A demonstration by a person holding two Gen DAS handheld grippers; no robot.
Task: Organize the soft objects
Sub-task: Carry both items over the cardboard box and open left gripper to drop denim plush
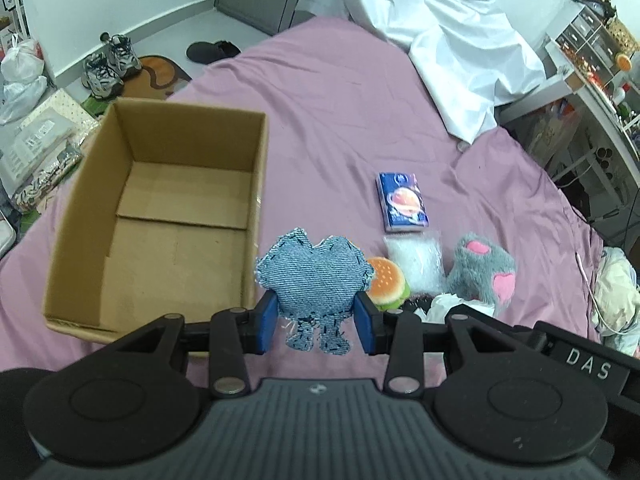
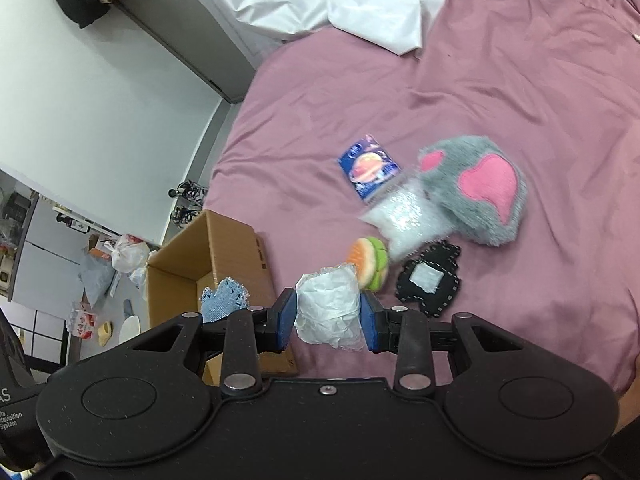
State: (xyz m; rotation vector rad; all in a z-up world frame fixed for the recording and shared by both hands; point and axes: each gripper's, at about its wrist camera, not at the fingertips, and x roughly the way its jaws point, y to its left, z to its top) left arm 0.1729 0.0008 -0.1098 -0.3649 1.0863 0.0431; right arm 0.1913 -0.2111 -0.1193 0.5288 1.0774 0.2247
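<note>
My left gripper [image 1: 316, 322] is shut on a blue denim heart pillow [image 1: 314, 276] and holds it above the pink bed, just right of an open, empty cardboard box [image 1: 160, 216]. My right gripper [image 2: 329, 322] is shut on a crumpled white paper wad [image 2: 330, 308] above the bed beside the box [image 2: 224, 248]. On the bed lie a plush burger [image 1: 386, 282] [image 2: 370, 262], a clear bag of white filling [image 1: 416, 262] [image 2: 406, 218], a blue tissue pack [image 1: 402, 202] [image 2: 368, 166], a grey paw plush [image 1: 482, 270] [image 2: 476, 188] and a black patch pillow [image 2: 430, 280].
A white sheet [image 1: 452, 36] is bunched at the far end of the pink bed [image 1: 340, 120]. Shoes [image 1: 108, 64] and bags lie on the floor left of the bed. Shelves [image 1: 592, 48] stand at the right. A cable [image 1: 592, 292] lies on the bed's right edge.
</note>
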